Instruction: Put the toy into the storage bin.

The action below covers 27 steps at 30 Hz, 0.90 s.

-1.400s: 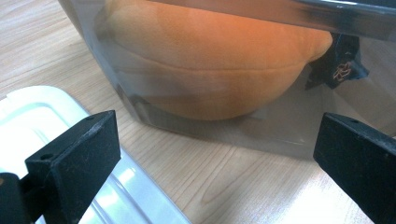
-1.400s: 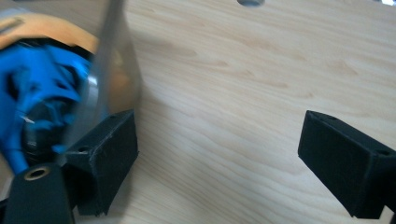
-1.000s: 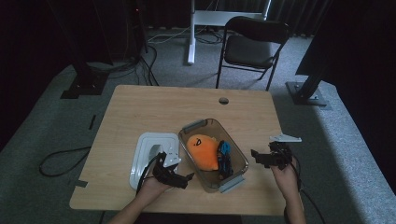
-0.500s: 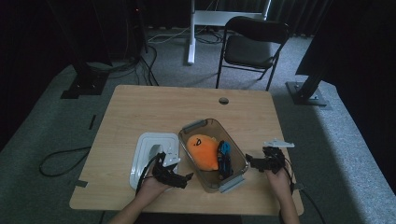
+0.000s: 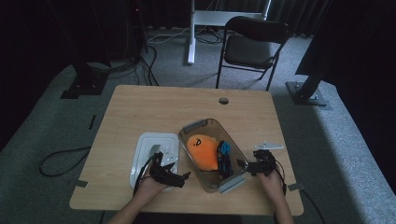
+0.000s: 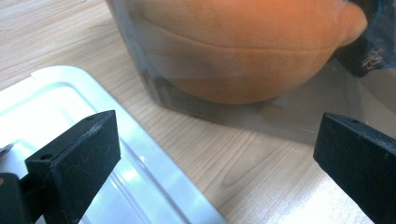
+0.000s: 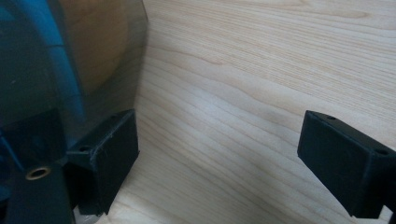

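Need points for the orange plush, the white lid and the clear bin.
orange plush [image 5: 202, 150], high view, middle of its body
white lid [image 5: 145, 143], high view, bare far left corner
clear bin [image 5: 195, 124], high view, grey handle on its far rim

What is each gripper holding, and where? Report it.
Nothing is held. The left gripper and right gripper stand open on either side of the clear bin.

1. One wooden table [image 5: 154, 109].
2. One clear plastic bin [image 5: 196, 125].
3. One orange plush toy [image 5: 202, 150] in the bin.
4. One blue-and-black item [image 5: 225, 156] beside the toy.
5. One white lid [image 5: 148, 144], left of the bin.
6. Two grippers: the left gripper [image 5: 185, 176] and the right gripper [image 5: 241, 164].
7. One folding chair [image 5: 252, 44], far side.
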{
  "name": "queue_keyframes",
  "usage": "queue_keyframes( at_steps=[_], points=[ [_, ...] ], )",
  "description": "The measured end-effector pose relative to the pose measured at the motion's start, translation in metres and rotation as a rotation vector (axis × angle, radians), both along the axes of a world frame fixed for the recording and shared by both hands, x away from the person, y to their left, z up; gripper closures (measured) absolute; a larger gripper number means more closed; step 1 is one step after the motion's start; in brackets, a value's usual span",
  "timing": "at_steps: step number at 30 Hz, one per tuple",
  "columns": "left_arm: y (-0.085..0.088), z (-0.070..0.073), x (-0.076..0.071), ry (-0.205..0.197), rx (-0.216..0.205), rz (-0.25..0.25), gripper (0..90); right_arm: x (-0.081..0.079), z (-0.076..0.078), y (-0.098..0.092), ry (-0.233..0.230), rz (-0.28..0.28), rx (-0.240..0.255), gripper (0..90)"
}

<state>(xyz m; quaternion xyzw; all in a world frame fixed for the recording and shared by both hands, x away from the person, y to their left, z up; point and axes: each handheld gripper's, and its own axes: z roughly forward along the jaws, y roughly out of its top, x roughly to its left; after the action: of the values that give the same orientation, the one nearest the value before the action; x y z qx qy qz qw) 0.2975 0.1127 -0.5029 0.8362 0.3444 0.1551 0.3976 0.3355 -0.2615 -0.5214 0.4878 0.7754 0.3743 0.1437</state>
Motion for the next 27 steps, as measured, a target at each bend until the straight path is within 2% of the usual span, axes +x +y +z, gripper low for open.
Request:
queue_keyframes(
  at_steps=[10,17,27],
  points=[
    [0.000,-0.001,0.003,0.003,0.007,0.014,1.0,-0.009,-0.001,0.003,-0.006,0.051,0.042,12.0],
    [0.003,-0.001,0.004,0.003,0.013,0.022,1.0,-0.013,-0.001,0.010,-0.010,0.065,0.038,12.2],
    [0.016,-0.001,0.005,0.006,0.012,0.054,1.0,-0.018,-0.001,0.028,0.001,0.143,0.044,12.1]
  ],
)
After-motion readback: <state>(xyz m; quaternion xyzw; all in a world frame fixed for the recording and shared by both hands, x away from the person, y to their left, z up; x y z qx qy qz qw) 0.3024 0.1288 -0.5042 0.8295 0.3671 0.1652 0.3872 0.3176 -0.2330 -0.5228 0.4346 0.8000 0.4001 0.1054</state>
